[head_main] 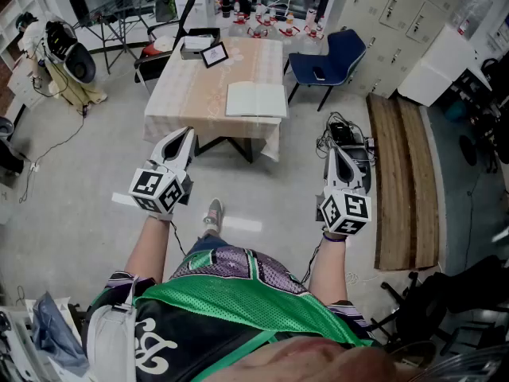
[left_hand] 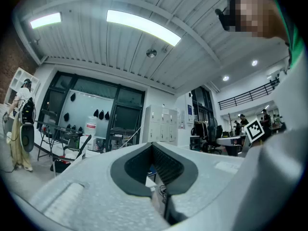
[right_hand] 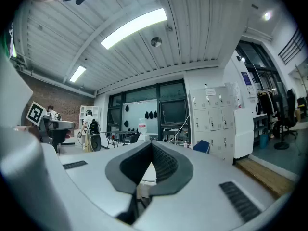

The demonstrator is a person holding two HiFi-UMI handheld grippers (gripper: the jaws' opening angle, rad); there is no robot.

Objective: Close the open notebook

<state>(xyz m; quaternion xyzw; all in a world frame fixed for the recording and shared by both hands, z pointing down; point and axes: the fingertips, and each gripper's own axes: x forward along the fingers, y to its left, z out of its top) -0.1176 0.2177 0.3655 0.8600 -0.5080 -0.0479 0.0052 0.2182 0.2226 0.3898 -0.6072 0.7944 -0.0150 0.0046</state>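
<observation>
The open notebook [head_main: 256, 100] lies flat, white pages up, near the front right of a table with a beige cloth [head_main: 191, 94]. Both grippers hang well short of the table, over the floor. My left gripper [head_main: 188, 132] points at the table's front left corner, and its jaws meet at the tips with nothing between them [left_hand: 152, 144]. My right gripper [head_main: 334, 150] sits off to the right of the table, level, its jaws likewise shut and empty [right_hand: 152, 143]. The notebook is not clearly seen in either gripper view.
A small framed tablet [head_main: 214, 54] and a black box [head_main: 199, 42] stand at the table's far end. A blue chair [head_main: 334, 58] sits at its right and a black chair [head_main: 159, 50] at its left. Cables [head_main: 346, 134] and wooden planks [head_main: 406, 177] lie on the floor to the right.
</observation>
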